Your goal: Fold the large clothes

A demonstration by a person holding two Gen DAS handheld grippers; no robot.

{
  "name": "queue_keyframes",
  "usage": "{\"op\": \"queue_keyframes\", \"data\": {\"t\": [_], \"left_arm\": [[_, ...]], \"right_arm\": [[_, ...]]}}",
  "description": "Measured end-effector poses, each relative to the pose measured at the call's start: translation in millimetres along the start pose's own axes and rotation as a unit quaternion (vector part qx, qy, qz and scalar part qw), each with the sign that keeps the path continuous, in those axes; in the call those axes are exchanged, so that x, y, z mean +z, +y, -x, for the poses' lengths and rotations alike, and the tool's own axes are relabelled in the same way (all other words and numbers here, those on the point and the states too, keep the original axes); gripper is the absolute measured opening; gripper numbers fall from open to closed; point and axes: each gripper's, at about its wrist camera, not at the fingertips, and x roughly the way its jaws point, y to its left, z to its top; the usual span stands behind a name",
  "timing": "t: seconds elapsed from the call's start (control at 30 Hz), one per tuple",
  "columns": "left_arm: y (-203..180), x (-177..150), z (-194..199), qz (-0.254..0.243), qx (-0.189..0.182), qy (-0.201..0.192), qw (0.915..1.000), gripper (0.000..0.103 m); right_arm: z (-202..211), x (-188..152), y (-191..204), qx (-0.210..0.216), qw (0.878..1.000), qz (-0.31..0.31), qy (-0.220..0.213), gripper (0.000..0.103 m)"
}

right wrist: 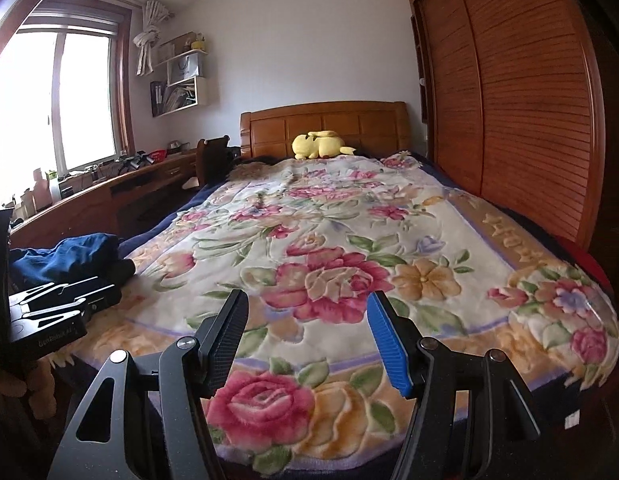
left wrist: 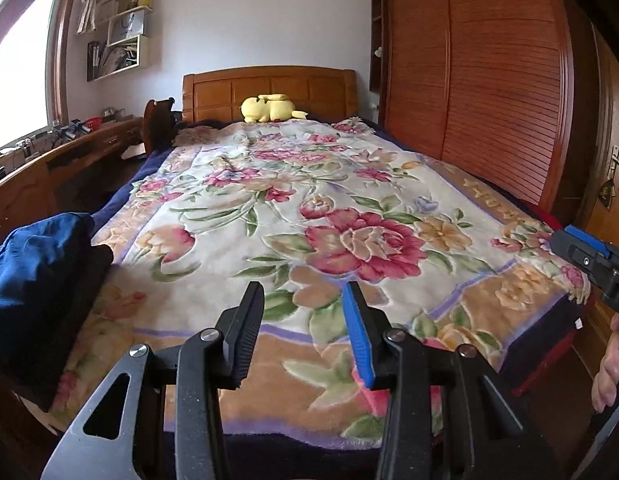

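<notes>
Clothes (left wrist: 41, 256), a dark blue heap at the bed's left edge; both grippers' fingers apart, empty.

Light source: daylight from the window (right wrist: 57, 108) at the left of both views; no lamp visibly lit.
Glare: the panes are blown out to white, with no detail through the glass.
Brightness: the white wall (left wrist: 261, 16) and the floral blanket (left wrist: 293, 208) are evenly and softly lit.
Shadows: the lower corners fall dark; the blue clothing (left wrist: 33, 256) at the left edge is deep and murky.
Sheen: the wooden wardrobe (right wrist: 521, 92) on the right carries a soft reflection along its frame.
Distortion: strong fisheye; wardrobe and window frame bow outward near the edges.
Sharpness: centre is crisp; far corners smear and darken.
</notes>
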Motion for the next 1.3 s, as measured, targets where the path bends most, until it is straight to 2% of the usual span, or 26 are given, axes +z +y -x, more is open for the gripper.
{"op": "queue_keyframes", "data": {"t": [0.53,1.3], "left_arm": [[8,-2,5,0.015,0.021,-0.003,0.9997,0.042],[9,-1,10,0.013,0.022,-0.008,0.9996,0.042]], "right_arm": [[-6,-5,-13,0.008,1.0,-0.004,0.0,0.064],[0,-1,-23,0.016,1.0,0.0,0.0,0.064]]}}
